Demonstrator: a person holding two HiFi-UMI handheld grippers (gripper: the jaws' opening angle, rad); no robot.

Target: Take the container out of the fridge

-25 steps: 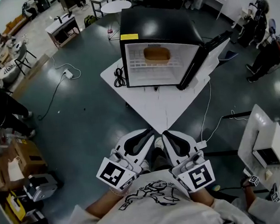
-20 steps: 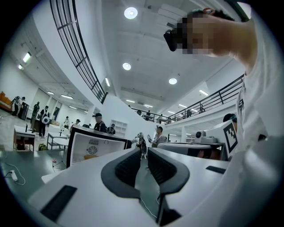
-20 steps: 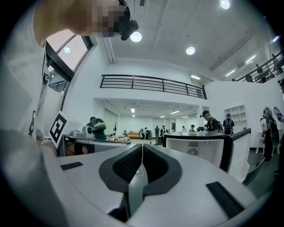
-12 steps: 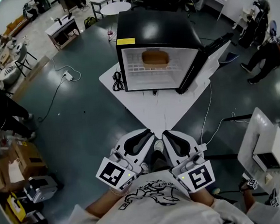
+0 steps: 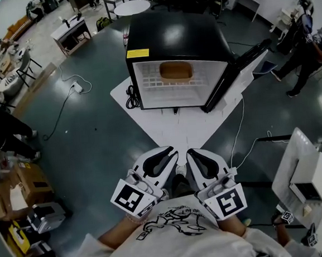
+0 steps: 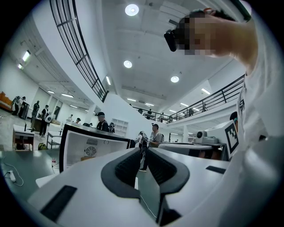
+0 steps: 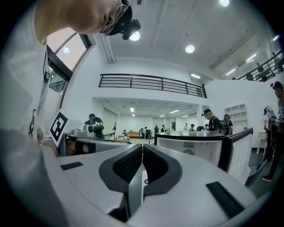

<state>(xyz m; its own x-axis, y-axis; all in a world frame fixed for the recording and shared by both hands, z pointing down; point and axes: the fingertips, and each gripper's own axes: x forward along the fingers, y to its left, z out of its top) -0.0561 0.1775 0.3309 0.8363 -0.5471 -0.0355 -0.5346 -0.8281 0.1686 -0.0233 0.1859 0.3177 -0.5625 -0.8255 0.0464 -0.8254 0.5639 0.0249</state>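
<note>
A black mini fridge (image 5: 175, 37) stands on a white table (image 5: 183, 126) ahead, its door (image 5: 237, 68) swung open to the right. On its wire shelf sits a brown container (image 5: 176, 70). Both grippers are held close to my chest, far short of the fridge and pointing at it. The left gripper (image 5: 172, 151) shows a narrow gap between its pads with nothing in it (image 6: 144, 150). The right gripper (image 5: 190, 152) is shut and empty, its pads meeting (image 7: 142, 146). From the left gripper view the fridge (image 6: 95, 148) shows its white inside, and it (image 7: 195, 148) also appears in the right gripper view.
A coiled black cable (image 5: 130, 94) lies on the table left of the fridge. A white cabinet (image 5: 302, 169) stands at the right and cardboard boxes (image 5: 20, 185) at the left. A power strip (image 5: 77, 85) lies on the dark floor. People stand around the room.
The fridge and table have shifted nearer and a little left in the head view. Both grippers keep their place at my chest with jaws unchanged.
</note>
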